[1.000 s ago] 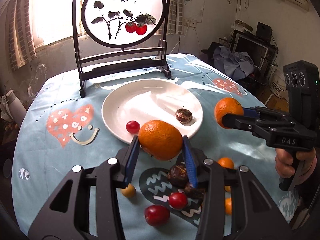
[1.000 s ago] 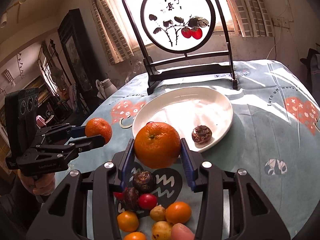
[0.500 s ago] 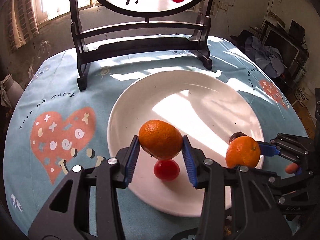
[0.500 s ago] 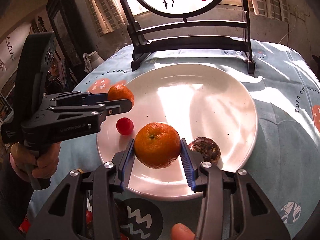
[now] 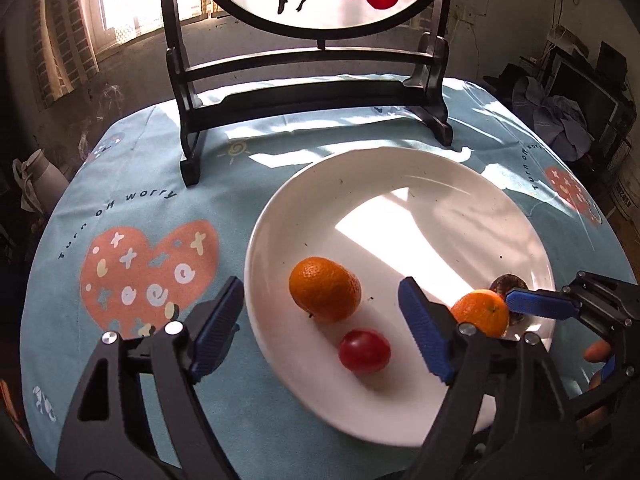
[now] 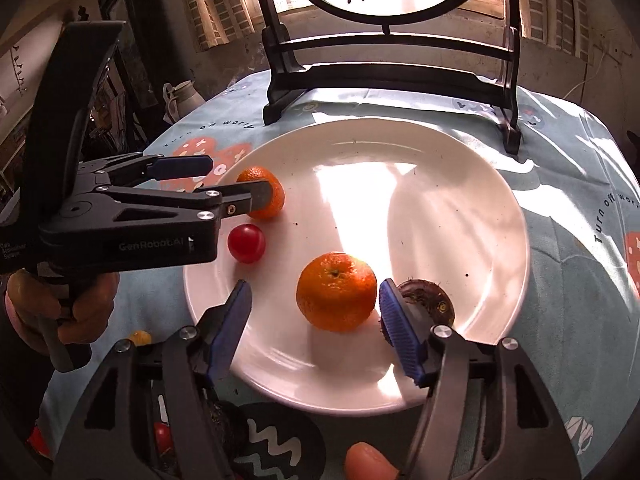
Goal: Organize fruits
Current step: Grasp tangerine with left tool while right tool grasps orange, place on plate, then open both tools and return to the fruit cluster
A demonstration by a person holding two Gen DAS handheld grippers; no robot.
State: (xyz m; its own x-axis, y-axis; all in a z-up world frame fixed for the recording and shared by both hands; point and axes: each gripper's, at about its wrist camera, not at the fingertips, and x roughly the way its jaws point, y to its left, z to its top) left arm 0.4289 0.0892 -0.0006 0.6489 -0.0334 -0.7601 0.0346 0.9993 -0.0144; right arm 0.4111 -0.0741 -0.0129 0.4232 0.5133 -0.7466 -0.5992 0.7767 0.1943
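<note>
A white plate point(image 5: 460, 184) point(image 6: 472, 184) lies on the blue tablecloth. My left gripper point(image 5: 320, 336) is open around an orange point(image 5: 325, 289) that rests on the plate's left part; it also shows in the right wrist view point(image 6: 262, 196). A red cherry tomato point(image 5: 364, 351) point(image 6: 246, 243) lies beside it. My right gripper point(image 6: 316, 320) is open around a second orange point(image 6: 336, 290) point(image 5: 480, 312) resting on the plate, next to a dark brown fruit point(image 6: 426, 300). The left gripper point(image 6: 208, 184) appears from the side in the right wrist view.
A black wooden stand with a round painted screen point(image 5: 312, 92) point(image 6: 392, 64) stands behind the plate. Small fruits lie near the table's front: a yellow one point(image 6: 139, 337) and a red one point(image 6: 162, 436). A white jug point(image 6: 182, 96) stands beyond the table's left edge.
Both grippers opened and let go of their oranges, which now rest on the plate. Both grippers sit lower and closer to the plate.
</note>
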